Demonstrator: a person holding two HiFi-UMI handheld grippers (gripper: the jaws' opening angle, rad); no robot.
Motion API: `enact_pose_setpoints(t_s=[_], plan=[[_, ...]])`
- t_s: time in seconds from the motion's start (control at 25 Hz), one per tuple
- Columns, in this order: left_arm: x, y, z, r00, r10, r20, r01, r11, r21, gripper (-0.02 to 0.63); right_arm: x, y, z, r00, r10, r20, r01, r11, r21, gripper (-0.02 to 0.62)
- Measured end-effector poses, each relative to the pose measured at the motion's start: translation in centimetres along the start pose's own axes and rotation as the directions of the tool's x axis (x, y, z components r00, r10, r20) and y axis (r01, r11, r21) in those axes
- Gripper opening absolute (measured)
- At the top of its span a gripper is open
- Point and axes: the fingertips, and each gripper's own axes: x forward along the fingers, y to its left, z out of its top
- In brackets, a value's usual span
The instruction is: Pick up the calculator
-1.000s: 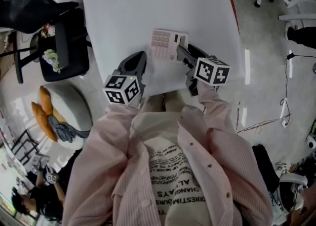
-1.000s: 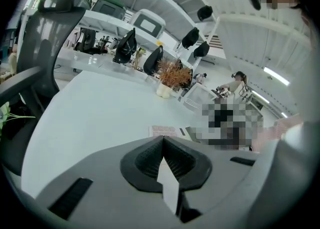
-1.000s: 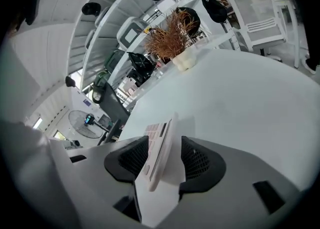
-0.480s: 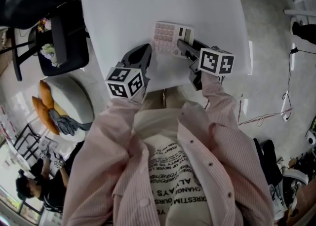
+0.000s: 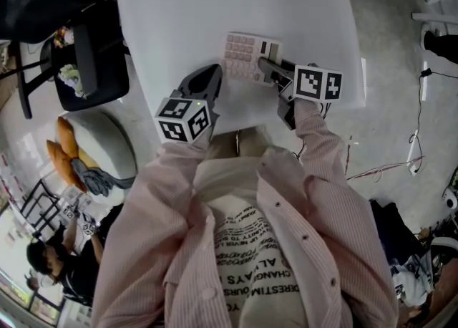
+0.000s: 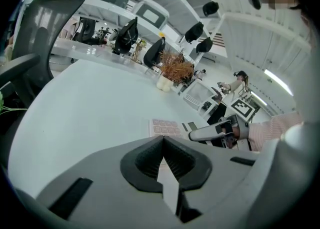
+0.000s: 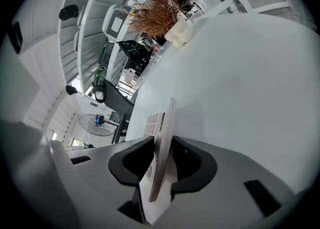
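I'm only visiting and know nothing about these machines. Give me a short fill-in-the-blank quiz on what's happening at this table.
1. The right gripper has the ____ between its jaws.
2. The left gripper has its jaws ____, with nothing between them.
3. The table under both grippers is ____ in colour.

Missing words: calculator (the right gripper's jaws have just been closing on it); shut; white.

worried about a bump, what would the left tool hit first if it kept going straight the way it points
Probably the white table, just short of the calculator: the left tool angles down toward its keypad end. Depth is unclear, so it might touch the calculator's edge instead.
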Motion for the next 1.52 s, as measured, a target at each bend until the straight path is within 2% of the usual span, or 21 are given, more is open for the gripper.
enact_pose_setpoints(t_s=[0.52, 0.8, 1.16, 1.52], plan=[[-0.7, 0.3, 0.8, 1.0, 0.021, 0.018, -0.021, 0.999, 0.036, 0.002, -0.2, -0.2, 0.0, 0.999, 0.014, 0.053, -0.019, 0.995, 0.1, 0.095], [-2.3, -0.4, 1.6, 0.998, 0.021, 0.058, -0.024, 0.998, 0.06, 0.002, -1.4, 0.7, 0.1, 0.984, 0.071, 0.162, -0.103, 0.975, 0.199, 0.089], [-5.1, -1.7, 3.7, 0.992, 0.001, 0.13, -0.013, 0.996, 0.088, 0.002, -4.1, 3.7, 0.6, 0.967, 0.095, 0.235, -0.138, 0.975, 0.176, 0.087], [-8.8, -3.2, 6.8, 0.975, -0.039, 0.218, 0.006, 0.988, 0.153, 0.002, -7.6, 7.9, 1.4, 0.929, 0.16, 0.332, -0.225, 0.96, 0.165, 0.087]])
